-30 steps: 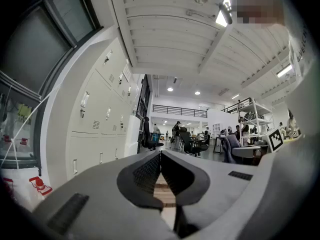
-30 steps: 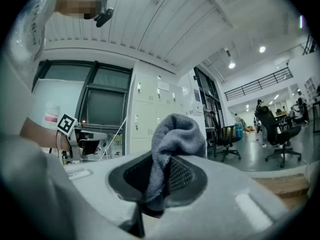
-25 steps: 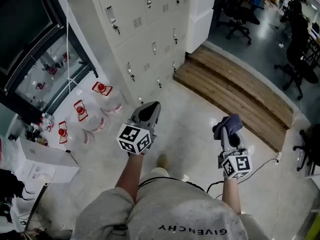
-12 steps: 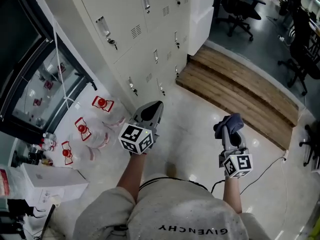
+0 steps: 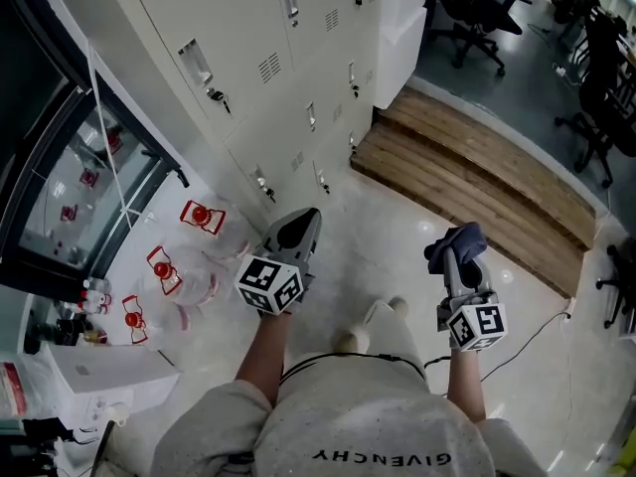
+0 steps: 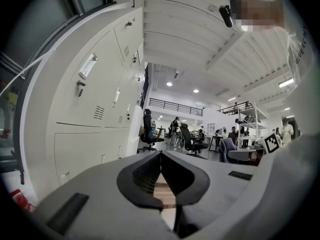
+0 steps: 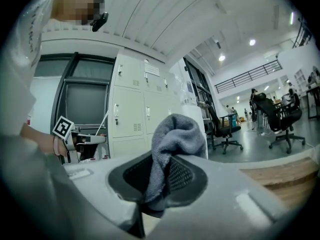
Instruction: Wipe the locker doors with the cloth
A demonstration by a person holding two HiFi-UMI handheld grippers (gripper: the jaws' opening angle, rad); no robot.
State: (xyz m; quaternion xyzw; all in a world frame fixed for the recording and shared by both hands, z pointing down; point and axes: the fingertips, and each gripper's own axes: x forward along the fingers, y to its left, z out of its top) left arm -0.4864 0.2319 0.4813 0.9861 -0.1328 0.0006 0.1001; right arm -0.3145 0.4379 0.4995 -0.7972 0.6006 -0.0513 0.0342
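- Cloth [image 7: 177, 134], grey and bunched, is pinched in the right tongs [image 5: 459, 258]. The locker doors [image 5: 248, 58] stand ahead-left of both tongs, well apart.
- Left tongs [image 6: 161, 169] are closed on nothing.
- Risk: only a fold looks gripped, so the protruding keys [image 5: 216, 97] could snag it and pull it free.
- The right gripper view shows that pinch. The head view shows only the bundle on top.

Bright open office on my feed.
I see a glossy pale floor [image 5: 388, 251], a low wooden step [image 5: 477, 182], black office chairs [image 5: 469, 18] beyond, dark glass [image 5: 45, 157] at left, round lights [image 6: 169, 84] in a white ceiling [image 6: 190, 44].
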